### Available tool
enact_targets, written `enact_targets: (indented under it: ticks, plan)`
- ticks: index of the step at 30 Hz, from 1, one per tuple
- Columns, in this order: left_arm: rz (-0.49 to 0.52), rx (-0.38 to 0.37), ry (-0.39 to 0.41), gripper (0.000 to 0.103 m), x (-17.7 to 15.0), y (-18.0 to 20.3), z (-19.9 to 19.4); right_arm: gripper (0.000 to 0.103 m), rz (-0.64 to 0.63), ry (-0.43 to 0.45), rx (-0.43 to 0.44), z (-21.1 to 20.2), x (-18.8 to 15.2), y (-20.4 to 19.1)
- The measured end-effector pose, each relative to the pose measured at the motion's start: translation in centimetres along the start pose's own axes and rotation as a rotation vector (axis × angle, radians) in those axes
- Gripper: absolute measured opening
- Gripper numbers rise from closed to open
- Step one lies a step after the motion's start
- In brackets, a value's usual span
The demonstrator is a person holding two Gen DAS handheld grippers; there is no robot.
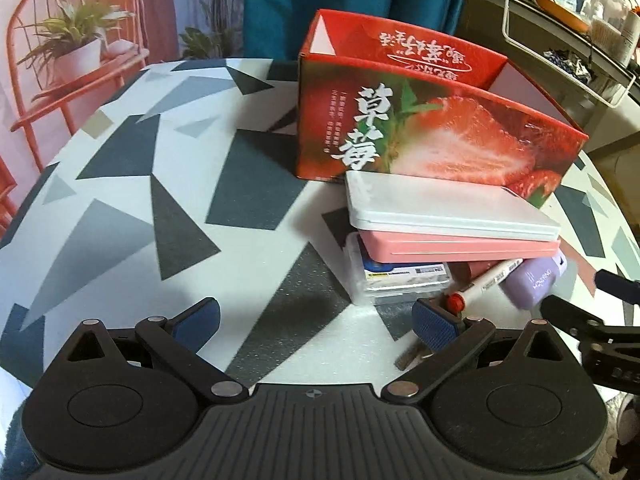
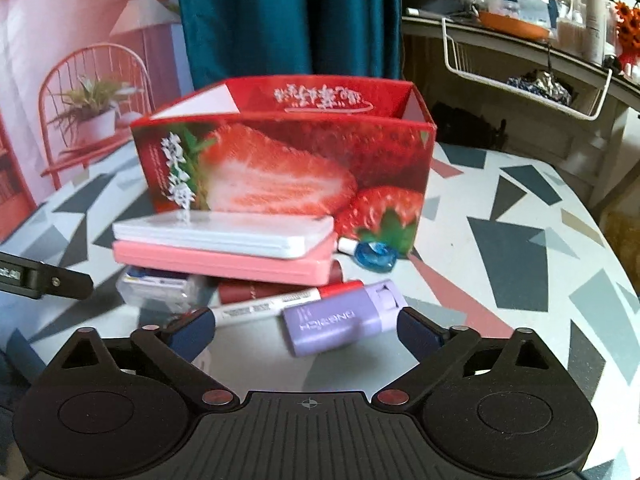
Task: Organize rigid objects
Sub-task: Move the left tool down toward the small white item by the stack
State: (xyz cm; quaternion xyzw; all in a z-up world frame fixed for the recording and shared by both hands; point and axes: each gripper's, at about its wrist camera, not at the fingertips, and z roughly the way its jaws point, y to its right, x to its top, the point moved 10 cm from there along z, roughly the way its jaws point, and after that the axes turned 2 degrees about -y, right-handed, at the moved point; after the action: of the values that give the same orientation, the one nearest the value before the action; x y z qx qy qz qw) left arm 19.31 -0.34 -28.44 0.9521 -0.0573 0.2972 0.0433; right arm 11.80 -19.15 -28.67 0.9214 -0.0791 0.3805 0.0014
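Note:
An open-topped red strawberry-print box [image 1: 420,120] [image 2: 280,168] stands on the patterned table. In front of it a white flat case [image 1: 440,204] [image 2: 224,232] lies on a pink case [image 1: 460,246] [image 2: 224,260]. Both rest on a clear plastic box [image 1: 400,276] [image 2: 156,284] and a dark red item [image 2: 248,292]. A white marker with a red cap [image 1: 488,284] [image 2: 280,304] and a purple case [image 1: 532,280] [image 2: 340,320] lie nearest. My right gripper [image 2: 306,328] is open, and the purple case lies just ahead between its fingers, untouched. My left gripper [image 1: 316,322] is open and empty, left of the pile.
A small blue glassy object [image 2: 376,256] and a white tube end lie by the box's right corner. The round table [image 2: 520,240] drops off at the right. A teal curtain [image 2: 288,16] hangs behind, and a cluttered shelf with a white wire basket [image 2: 520,76] stands at the right.

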Motion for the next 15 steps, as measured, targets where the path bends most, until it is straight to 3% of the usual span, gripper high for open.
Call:
enact_targets:
  ticks: [9, 15]
  plan:
    - [0.025, -0.054, -0.044, 0.090, -0.9, 1.7, 0.7, 0.074, -0.066, -0.069, 0.048, 1.1, -1.8, -1.1]
    - [0.043, -0.106, -0.056, 0.069, -1.3, 2.8, 0.8, 0.067, -0.093, -0.083, 0.099, 1.2, -2.2, -2.1]
